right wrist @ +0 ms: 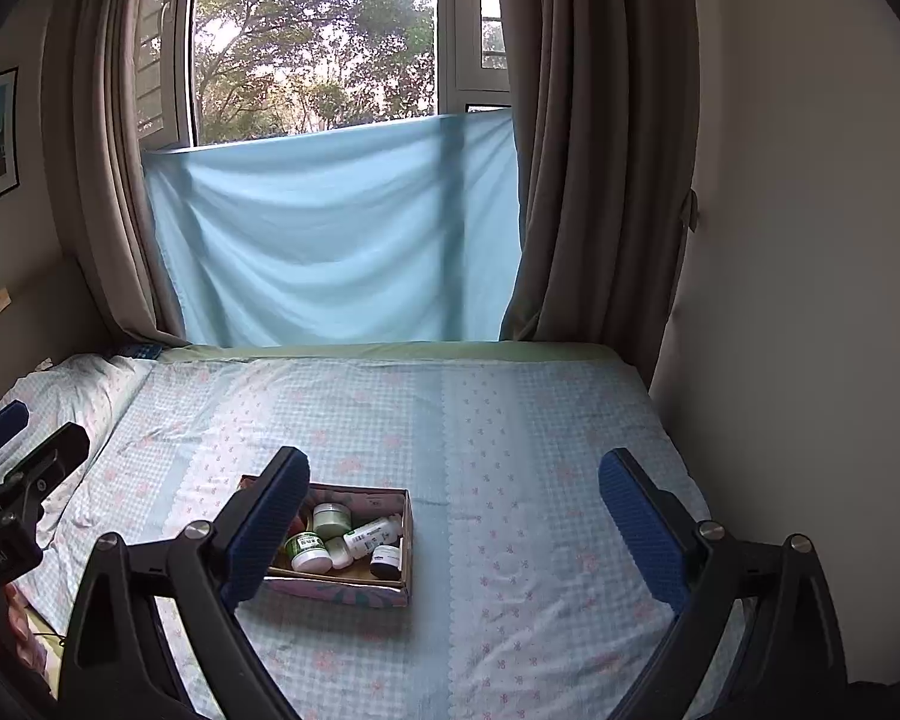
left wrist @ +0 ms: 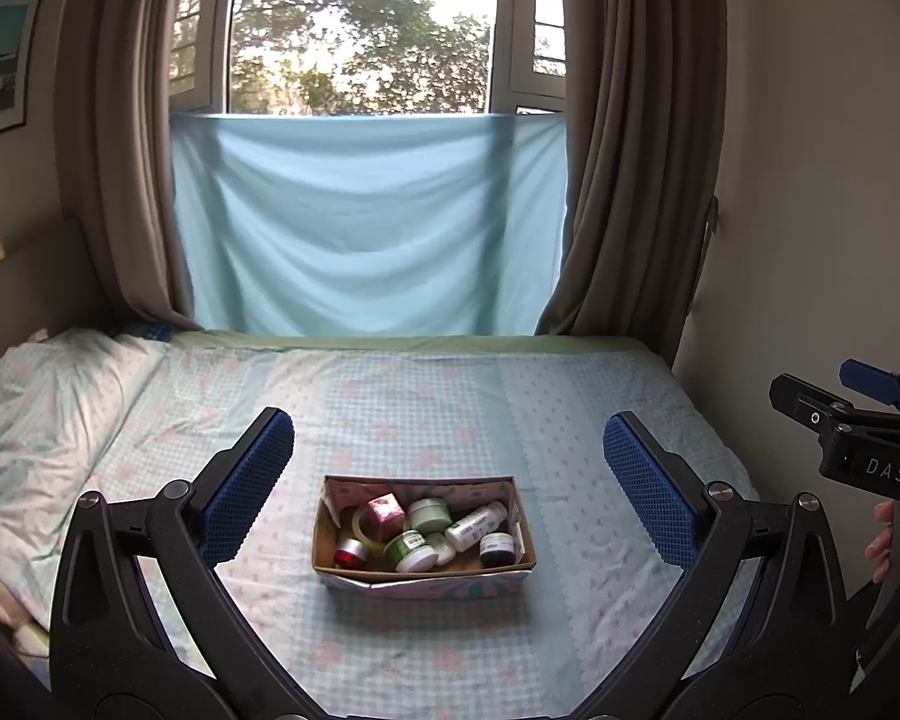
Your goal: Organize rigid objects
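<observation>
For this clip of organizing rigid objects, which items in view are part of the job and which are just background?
Job:
- cardboard box on the bed
- white bottle lying in it
- green-lidded jar
- pale green jar
- pink cube box
- red jar
- dark jar
- left tool, right tool, both open

Background:
- pillow
- curtains
- blue cloth
- wall picture
</observation>
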The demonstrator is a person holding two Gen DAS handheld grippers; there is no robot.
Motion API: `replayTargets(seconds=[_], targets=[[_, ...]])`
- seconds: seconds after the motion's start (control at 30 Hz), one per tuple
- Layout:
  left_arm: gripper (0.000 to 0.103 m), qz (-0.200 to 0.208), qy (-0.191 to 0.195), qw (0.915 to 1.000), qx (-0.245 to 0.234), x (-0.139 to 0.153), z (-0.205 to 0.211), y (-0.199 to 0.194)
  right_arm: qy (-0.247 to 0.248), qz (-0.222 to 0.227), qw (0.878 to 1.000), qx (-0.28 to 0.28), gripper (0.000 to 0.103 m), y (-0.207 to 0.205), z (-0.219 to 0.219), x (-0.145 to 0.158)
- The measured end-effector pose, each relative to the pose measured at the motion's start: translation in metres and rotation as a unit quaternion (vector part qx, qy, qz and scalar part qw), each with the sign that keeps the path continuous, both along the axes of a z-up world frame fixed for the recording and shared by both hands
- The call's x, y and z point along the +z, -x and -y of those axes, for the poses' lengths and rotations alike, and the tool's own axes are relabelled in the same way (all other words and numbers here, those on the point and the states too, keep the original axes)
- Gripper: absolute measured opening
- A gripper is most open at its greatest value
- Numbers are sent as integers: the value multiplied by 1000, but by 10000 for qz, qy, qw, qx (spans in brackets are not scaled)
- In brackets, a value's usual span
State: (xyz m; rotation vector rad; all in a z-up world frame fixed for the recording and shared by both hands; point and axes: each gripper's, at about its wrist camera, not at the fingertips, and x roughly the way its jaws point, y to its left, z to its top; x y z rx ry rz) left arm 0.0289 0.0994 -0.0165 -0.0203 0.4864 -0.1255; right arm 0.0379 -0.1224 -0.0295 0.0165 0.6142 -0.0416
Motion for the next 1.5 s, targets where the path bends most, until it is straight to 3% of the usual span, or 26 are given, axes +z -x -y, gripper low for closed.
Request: replayTargets(seconds=[0.97, 1.23, 1.5], targets=[[103, 9, -81, 9999, 125, 3, 2, 2, 0, 71, 10000, -57, 96, 2, 3, 4], [103, 357, -233, 9980, 473, 9, -1, 11, 24, 44, 10000, -51, 96, 0, 3, 4], [103, 426, -300, 9971, 555, 7, -4, 10, -9, 8, 10000, -62, 96, -1, 1, 1]])
